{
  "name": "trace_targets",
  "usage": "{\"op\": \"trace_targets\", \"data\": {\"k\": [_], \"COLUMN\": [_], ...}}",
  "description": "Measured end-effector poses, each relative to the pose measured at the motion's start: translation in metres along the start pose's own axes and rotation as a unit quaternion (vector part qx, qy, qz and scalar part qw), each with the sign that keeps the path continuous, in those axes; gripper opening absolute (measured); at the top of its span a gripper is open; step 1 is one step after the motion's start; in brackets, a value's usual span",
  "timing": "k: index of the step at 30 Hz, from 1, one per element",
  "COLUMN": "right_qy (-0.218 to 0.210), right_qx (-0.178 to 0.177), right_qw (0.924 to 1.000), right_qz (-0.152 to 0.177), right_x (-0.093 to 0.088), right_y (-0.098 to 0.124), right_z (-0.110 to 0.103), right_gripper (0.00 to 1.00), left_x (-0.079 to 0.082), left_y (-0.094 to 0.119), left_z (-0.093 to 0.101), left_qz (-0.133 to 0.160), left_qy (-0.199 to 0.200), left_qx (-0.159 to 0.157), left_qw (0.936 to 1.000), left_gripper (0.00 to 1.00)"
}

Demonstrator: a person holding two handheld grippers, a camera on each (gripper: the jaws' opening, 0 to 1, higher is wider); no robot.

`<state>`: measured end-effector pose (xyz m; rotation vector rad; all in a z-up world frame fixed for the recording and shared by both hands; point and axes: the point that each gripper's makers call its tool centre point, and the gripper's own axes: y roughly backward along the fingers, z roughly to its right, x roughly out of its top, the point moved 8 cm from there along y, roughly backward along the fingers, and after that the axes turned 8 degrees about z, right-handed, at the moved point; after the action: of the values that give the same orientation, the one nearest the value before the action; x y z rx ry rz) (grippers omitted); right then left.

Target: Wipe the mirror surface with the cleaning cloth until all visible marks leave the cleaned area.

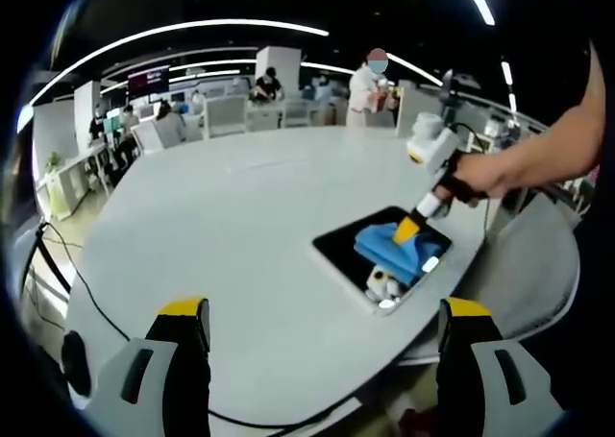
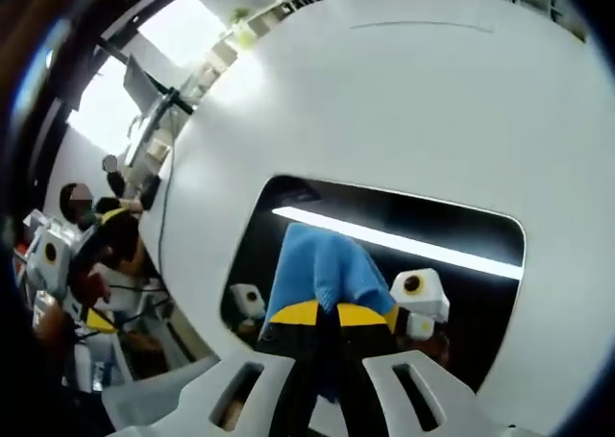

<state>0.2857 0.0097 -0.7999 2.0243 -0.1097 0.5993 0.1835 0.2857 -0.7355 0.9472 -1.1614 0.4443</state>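
Left gripper view: the left hand-held gripper (image 1: 322, 336) is held back over the near edge of the white worktop (image 1: 231, 226), jaws wide apart with nothing between them. Toward 3 o'clock the mirror (image 1: 338, 247) lies flat close to the worktop's edge, its dark glass reflecting ceiling lights. The blue cleaning cloth (image 1: 394, 248) sits bunched on it, pressed by the right hand-held gripper (image 1: 408, 230), which a person's hand (image 1: 485, 176) steers.

Right gripper view: the right hand-held gripper (image 2: 327, 314) has its yellow-tipped jaws closed together on the cleaning cloth (image 2: 322, 269), at about 6 o'clock on the mirror (image 2: 432, 221). Whether marks remain on the glass cannot be told; reflections of a light strip and of the tool itself crowd the surface.

Risks, as judged:
- The mirror is unrestrained and near the edge. A firm stroke toward that edge could slide it off, since the left tool is not bracing it.
- The cloth is bunched, so contact is narrow and streaks may be missed.
- Hard jaw tips could touch and scratch the glass if the cloth slips.
- Reflections may be misread as marks.
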Motion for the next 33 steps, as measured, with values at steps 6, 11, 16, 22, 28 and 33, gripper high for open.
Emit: {"op": "trace_targets", "data": {"k": [6,11,16,22,28,33], "right_qy": [0.008,0.012,0.017,0.024,0.029,0.032], "right_qx": [-0.002,-0.005,-0.007,-0.013,-0.019,-0.022], "right_qw": [1.0000,0.9999,0.9998,0.9996,0.9994,0.9992], "right_qz": [0.001,0.001,0.001,0.004,0.003,0.004], "right_x": [0.008,0.016,0.023,0.035,0.045,0.052], "right_y": [-0.003,-0.005,-0.008,-0.014,-0.018,-0.021], "right_z": [0.002,0.004,0.007,0.010,0.011,0.014], "right_gripper": [0.00,0.00,0.00,0.00,0.00,0.00], "left_x": [0.000,-0.001,-0.002,-0.004,-0.003,-0.002], "left_y": [-0.001,-0.001,-0.001,-0.002,-0.005,-0.005], "left_z": [0.001,0.002,0.003,0.003,0.006,0.006], "left_qz": [-0.001,-0.003,-0.005,-0.006,-0.005,-0.006], "left_qy": [0.001,0.001,0.003,0.005,0.007,0.007], "left_qx": [-0.001,-0.001,-0.001,0.000,-0.003,-0.003], "left_qw": [1.0000,1.0000,1.0000,1.0000,1.0000,1.0000], "left_gripper": [0.99,0.99,0.99,0.99,0.99,0.99]}}
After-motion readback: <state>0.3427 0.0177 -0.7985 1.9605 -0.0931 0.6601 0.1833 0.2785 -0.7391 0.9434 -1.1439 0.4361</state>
